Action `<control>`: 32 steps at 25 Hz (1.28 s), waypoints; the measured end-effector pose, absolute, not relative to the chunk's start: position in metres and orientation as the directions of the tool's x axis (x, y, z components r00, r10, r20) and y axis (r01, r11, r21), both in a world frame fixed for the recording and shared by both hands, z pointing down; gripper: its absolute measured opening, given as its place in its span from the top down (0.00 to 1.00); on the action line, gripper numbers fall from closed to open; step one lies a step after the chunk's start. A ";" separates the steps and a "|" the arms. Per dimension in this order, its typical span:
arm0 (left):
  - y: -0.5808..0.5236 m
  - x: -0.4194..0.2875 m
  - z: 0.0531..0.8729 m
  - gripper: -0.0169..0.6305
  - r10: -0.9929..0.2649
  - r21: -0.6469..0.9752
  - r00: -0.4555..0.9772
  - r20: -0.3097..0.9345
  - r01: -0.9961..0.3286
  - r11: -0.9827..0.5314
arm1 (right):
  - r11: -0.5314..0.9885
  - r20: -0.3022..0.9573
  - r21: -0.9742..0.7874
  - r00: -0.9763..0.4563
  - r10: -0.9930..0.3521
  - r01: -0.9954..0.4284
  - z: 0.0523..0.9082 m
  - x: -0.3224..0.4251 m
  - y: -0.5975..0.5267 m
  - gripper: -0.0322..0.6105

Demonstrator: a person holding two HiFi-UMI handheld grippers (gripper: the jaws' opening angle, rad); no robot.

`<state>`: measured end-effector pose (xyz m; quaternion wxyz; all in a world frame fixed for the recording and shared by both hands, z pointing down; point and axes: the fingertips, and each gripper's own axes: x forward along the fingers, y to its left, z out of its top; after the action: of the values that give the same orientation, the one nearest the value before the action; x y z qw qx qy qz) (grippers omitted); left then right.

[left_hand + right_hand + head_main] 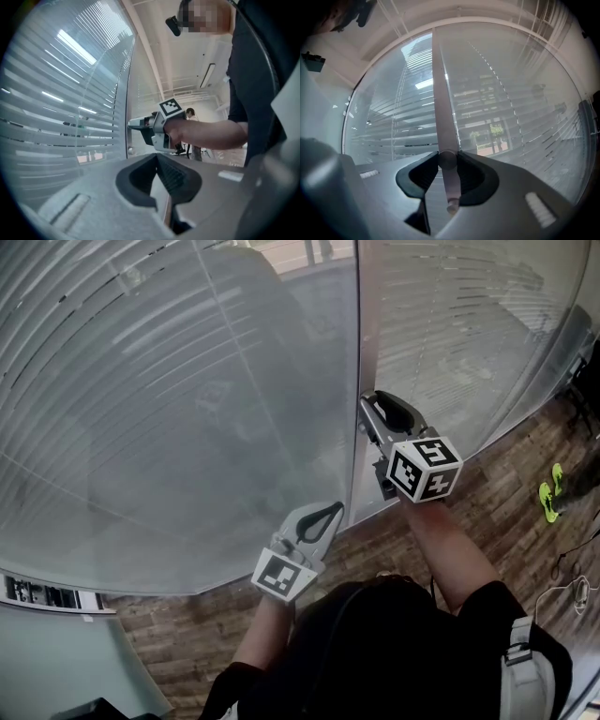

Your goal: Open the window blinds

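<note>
The right gripper [370,409] has its fingers closed on a small round knob [447,160] on the window post [440,93], between the blinds [141,381]. The left gripper [330,512] is lower, with its fingers together and empty.

Right tongs [368,411] on knob [447,160] at post [356,352] — blinds [141,362] behind glass [309,324], either side.

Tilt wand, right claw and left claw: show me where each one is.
tilt wand [441,108], right gripper view, on its shaft above the claw.
right claw [447,160], right gripper view, between fingertips clamped on the wand.
left claw [156,155], left gripper view, where its closed fingertips meet.
</note>
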<state>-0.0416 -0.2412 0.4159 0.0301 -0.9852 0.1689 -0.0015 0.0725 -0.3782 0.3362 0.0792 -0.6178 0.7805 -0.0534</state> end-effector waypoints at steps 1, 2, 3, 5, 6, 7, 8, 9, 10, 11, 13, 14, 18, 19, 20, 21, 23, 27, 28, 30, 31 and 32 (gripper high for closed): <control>-0.241 -0.041 0.416 0.97 -0.333 -0.057 0.943 -0.006 -0.332 -0.941 | 0.231 -0.057 -0.182 -0.224 -0.973 -0.956 0.336 0.072 -0.378 0.75; -0.241 -0.041 0.416 0.97 -0.332 -0.055 0.943 -0.004 -0.332 -0.942 | 0.231 -0.056 -0.182 -0.224 -0.973 -0.956 0.336 0.072 -0.379 0.75; -0.242 -0.041 0.416 0.97 -0.331 -0.056 0.943 -0.004 -0.331 -0.942 | 0.231 -0.056 -0.182 -0.224 -0.973 -0.956 0.336 0.072 -0.379 0.75; -0.243 -0.041 0.413 0.97 -0.329 -0.058 0.944 -0.003 -0.329 -0.943 | 0.231 -0.054 -0.182 -0.225 -0.973 -0.956 0.333 0.072 -0.381 0.75; -0.244 -0.040 0.411 0.97 -0.329 -0.057 0.944 -0.003 -0.329 -0.943 | 0.230 -0.054 -0.182 -0.224 -0.973 -0.956 0.332 0.072 -0.382 0.75; -0.244 -0.040 0.410 0.97 -0.330 -0.054 0.944 -0.003 -0.329 -0.943 | 0.229 -0.054 -0.181 -0.223 -0.973 -0.956 0.331 0.073 -0.383 0.75; -0.245 -0.039 0.410 0.97 -0.330 -0.052 0.944 -0.004 -0.329 -0.943 | 0.228 -0.054 -0.181 -0.222 -0.974 -0.957 0.330 0.073 -0.384 0.75; -0.246 -0.039 0.410 0.97 -0.329 -0.052 0.944 -0.004 -0.329 -0.943 | 0.227 -0.054 -0.183 -0.221 -0.974 -0.957 0.331 0.073 -0.384 0.75; -0.246 -0.039 0.411 0.97 -0.328 -0.051 0.945 -0.004 -0.328 -0.943 | 0.227 -0.054 -0.186 -0.220 -0.974 -0.956 0.331 0.073 -0.384 0.75; -0.246 -0.038 0.412 0.97 -0.327 -0.050 0.945 -0.004 -0.326 -0.944 | 0.227 -0.054 -0.191 -0.221 -0.974 -0.955 0.331 0.073 -0.384 0.75; -0.246 -0.037 0.411 0.97 -0.324 -0.046 0.946 -0.004 -0.324 -0.945 | 0.229 -0.054 -0.194 -0.223 -0.973 -0.954 0.330 0.073 -0.383 0.75; -0.246 -0.037 0.410 0.97 -0.323 -0.045 0.946 -0.004 -0.323 -0.945 | 0.231 -0.054 -0.189 -0.224 -0.973 -0.955 0.329 0.073 -0.383 0.75; -0.248 -0.034 0.409 0.97 -0.320 -0.046 0.948 -0.007 -0.320 -0.946 | 0.256 -0.047 -0.148 -0.252 -0.967 -0.955 0.329 0.070 -0.383 0.74; -0.249 -0.033 0.409 0.97 -0.319 -0.046 0.948 -0.008 -0.319 -0.946 | 0.267 -0.043 -0.132 -0.263 -0.964 -0.955 0.329 0.069 -0.382 0.72; -0.250 -0.033 0.410 0.97 -0.319 -0.045 0.948 -0.010 -0.319 -0.947 | 0.276 -0.039 -0.110 -0.274 -0.961 -0.955 0.329 0.068 -0.379 0.69; -0.250 -0.032 0.410 0.97 -0.319 -0.043 0.948 -0.011 -0.319 -0.947 | 0.282 -0.034 -0.078 -0.281 -0.959 -0.956 0.330 0.067 -0.377 0.66; -0.251 -0.031 0.410 0.97 -0.317 -0.041 0.948 -0.011 -0.317 -0.948 | 0.288 -0.014 0.021 -0.289 -0.957 -0.957 0.333 0.065 -0.372 0.66; -0.251 -0.027 0.413 0.97 -0.305 -0.043 0.952 -0.003 -0.305 -0.951 | 0.278 0.078 0.412 -0.270 -0.960 -0.868 0.339 0.054 -0.367 0.62; -0.251 -0.026 0.413 0.97 -0.304 -0.041 0.953 -0.004 -0.304 -0.952 | 0.264 0.102 0.530 -0.248 -0.963 -0.806 0.339 0.053 -0.365 0.62; -0.252 -0.025 0.413 0.97 -0.303 -0.038 0.953 -0.010 -0.303 -0.952 | 0.227 0.123 0.733 -0.202 -0.972 -0.642 0.338 0.052 -0.364 0.62; -0.252 -0.025 0.413 0.97 -0.303 -0.037 0.953 -0.012 -0.303 -0.952 | 0.210 0.124 0.803 -0.188 -0.974 -0.558 0.339 0.051 -0.365 0.62; -0.253 -0.025 0.413 0.97 -0.303 -0.039 0.953 -0.012 -0.303 -0.952 | 0.200 0.126 0.849 -0.181 -0.975 -0.489 0.339 0.051 -0.366 0.62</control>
<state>-0.0252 -0.2528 0.4131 0.0200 -0.9880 0.1533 0.0031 0.0510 -0.3662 0.3388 -0.3558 -0.5320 0.6880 0.3420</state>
